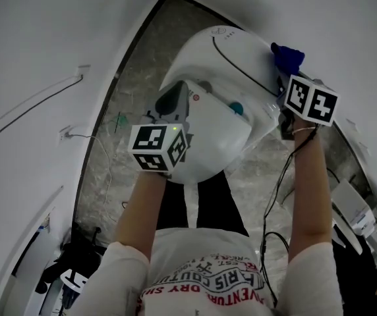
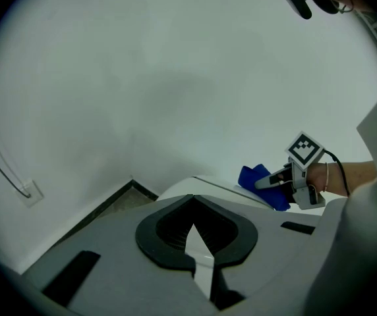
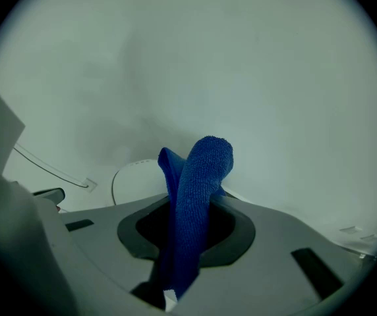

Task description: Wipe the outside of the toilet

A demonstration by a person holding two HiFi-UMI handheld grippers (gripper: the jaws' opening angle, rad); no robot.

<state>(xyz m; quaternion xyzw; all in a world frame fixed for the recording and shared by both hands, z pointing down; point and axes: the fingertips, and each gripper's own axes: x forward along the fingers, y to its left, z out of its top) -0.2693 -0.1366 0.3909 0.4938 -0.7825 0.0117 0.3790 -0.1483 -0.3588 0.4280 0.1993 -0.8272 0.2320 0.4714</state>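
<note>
The white toilet [image 1: 221, 78] fills the middle of the head view, seen from above. My right gripper [image 1: 282, 78] is at its far right side, shut on a blue cloth [image 1: 287, 56] that sticks out past the jaws against the toilet's edge. In the right gripper view the blue cloth [image 3: 198, 196] stands up between the jaws, with the toilet [image 3: 132, 180] behind it. My left gripper [image 1: 174, 101] hovers over the toilet's near left side, jaws shut and empty. The left gripper view shows the toilet's rim [image 2: 202, 186], the cloth [image 2: 261, 183] and the right gripper [image 2: 277, 180].
A white wall curves round the left, with a thin cable [image 1: 37, 104] and a socket [image 2: 30, 191] on it. A dark baseboard [image 1: 129, 58] meets the grey stone floor [image 1: 129, 130]. Boxes and cables [image 1: 356, 209] lie at the right, dark bags [image 1: 70, 255] at the lower left.
</note>
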